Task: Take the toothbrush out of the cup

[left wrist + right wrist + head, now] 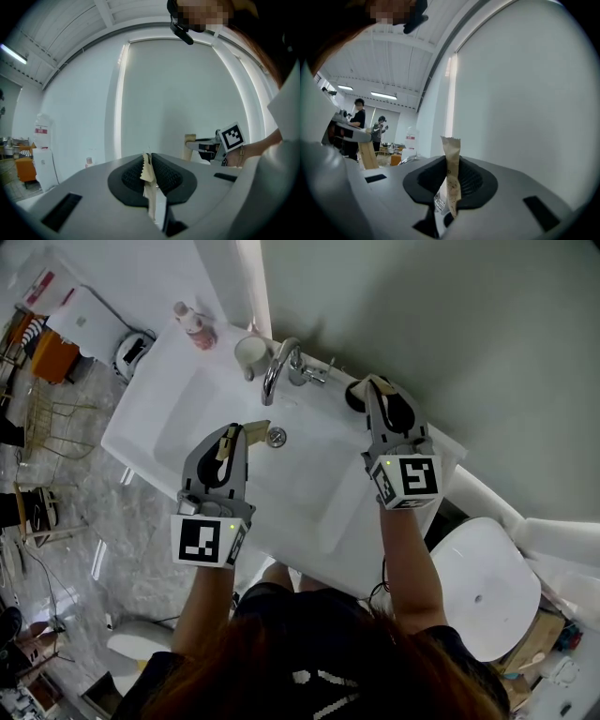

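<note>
My left gripper (251,430) hovers over the white sink basin (202,404), shut on a torn strip of tan paper wrapper (148,169) with a serrated edge. My right gripper (372,388) is over the counter to the right of the chrome faucet (278,367), shut on a tan paper wrapper (451,165) that stands upright between its pads; something pale and clear shows below it. A white cup (251,354) stands left of the faucet at the sink's back edge. I cannot make out a toothbrush in it.
A small bottle with a red label (195,326) stands at the sink's back left corner. The drain (276,437) lies just past my left gripper. A grey wall rises behind the sink. A white stool (483,587) is at the right, and people stand far off in the room.
</note>
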Demonstrator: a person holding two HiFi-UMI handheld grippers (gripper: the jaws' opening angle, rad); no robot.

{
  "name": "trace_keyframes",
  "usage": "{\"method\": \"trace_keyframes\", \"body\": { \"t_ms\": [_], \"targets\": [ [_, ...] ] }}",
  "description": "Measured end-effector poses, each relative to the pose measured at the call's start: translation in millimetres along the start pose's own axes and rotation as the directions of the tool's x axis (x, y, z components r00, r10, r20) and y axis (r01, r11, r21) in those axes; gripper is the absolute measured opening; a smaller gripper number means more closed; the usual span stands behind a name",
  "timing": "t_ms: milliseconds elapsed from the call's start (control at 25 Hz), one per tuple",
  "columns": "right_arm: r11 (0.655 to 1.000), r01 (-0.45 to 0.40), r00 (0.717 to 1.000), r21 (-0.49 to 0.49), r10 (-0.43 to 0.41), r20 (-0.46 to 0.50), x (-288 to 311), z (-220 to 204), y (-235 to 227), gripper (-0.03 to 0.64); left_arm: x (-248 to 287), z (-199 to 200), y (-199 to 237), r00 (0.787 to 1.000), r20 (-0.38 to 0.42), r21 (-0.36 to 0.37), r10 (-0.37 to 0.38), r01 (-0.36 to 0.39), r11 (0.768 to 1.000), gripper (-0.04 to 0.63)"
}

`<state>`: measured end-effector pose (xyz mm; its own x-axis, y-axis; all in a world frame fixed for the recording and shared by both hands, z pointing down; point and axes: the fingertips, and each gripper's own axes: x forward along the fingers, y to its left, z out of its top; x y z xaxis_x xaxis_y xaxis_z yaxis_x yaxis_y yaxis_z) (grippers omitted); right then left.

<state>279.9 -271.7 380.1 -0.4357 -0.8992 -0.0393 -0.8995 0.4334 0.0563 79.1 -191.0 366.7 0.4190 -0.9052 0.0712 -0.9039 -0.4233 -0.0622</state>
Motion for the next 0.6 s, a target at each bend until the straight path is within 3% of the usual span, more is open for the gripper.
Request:
{"method": "trace_keyframes", "body": {
  "t_ms": [280,600],
  "targets": [
    [0.999,0.024,0.995,-0.031,-0.021,0.098,-52.7,74.8,4.6,0.075,-7.8,25.2,-9.8,0.999,0.043,0.017,-0.03,0.029,0.999,0.034],
    [0.995,0.098,0.992,-0.03,-0.095,0.088,-116.6,92.6,11.8,0.075,-29.5,47.6,-22.9,0.995,0.083,0.023,-0.056,0.054,0.998,0.034]
  ]
}}
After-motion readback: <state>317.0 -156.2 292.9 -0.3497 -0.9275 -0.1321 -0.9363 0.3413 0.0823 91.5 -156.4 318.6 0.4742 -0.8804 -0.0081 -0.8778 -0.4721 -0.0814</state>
